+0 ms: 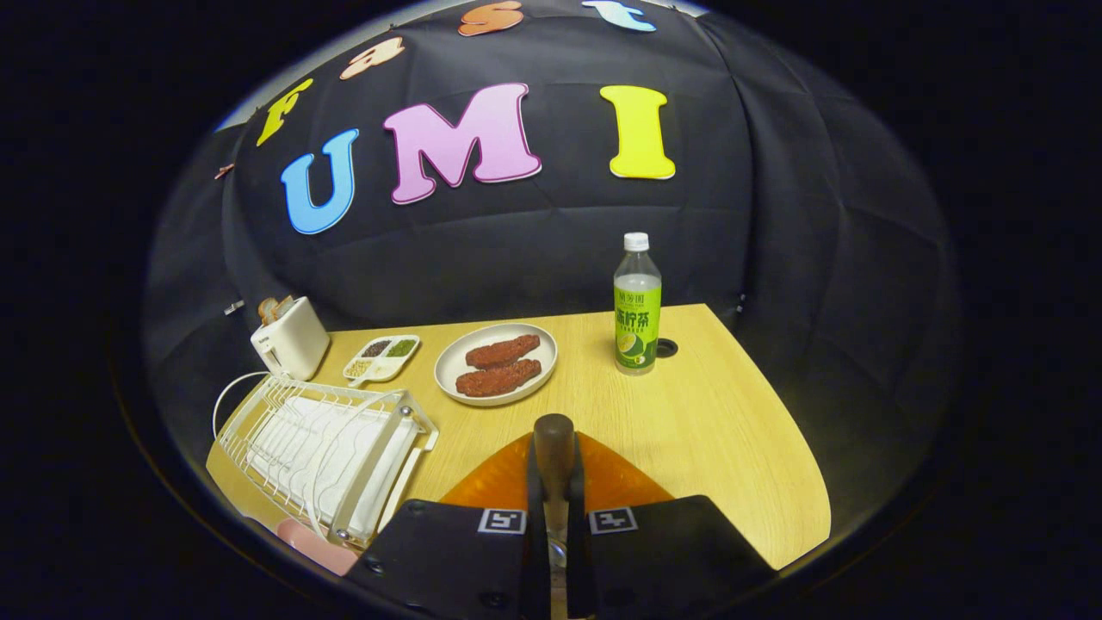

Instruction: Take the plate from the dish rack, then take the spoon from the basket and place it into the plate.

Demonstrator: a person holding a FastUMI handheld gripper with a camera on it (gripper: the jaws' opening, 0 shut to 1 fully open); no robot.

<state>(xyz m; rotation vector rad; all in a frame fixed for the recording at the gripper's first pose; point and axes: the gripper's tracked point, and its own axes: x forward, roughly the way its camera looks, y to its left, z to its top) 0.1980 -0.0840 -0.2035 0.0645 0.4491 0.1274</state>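
the spoon (554,443) stood clamped between the two fingers of the gripper (555,517), its dark wooden handle end poking up just ahead of the fingertips; both fingers pressed on it from either side, drawn nearly together. its bowl end was hidden down between the fingers. directly under and just beyond the fingers lay an orange plate (616,478), its rim fanning out to both sides of the spoon handle, resting on the pale wooden table (715,413). to the left of the fingers sat the white wire dish rack (323,443), empty of dishes, with a pink object (314,544) at its near corner, too cut off to identify. beyond the rack stood a white toaster (291,337) with bread in its slots, and beside it a small divided tray (382,356) of grains. further ahead of the fingers was a cream plate (448,366) carrying two reddish-brown meat pieces (501,365). to its right stood a bottle of lemon tea (637,303) with a white cap, near a round hole (666,348) in the tabletop.
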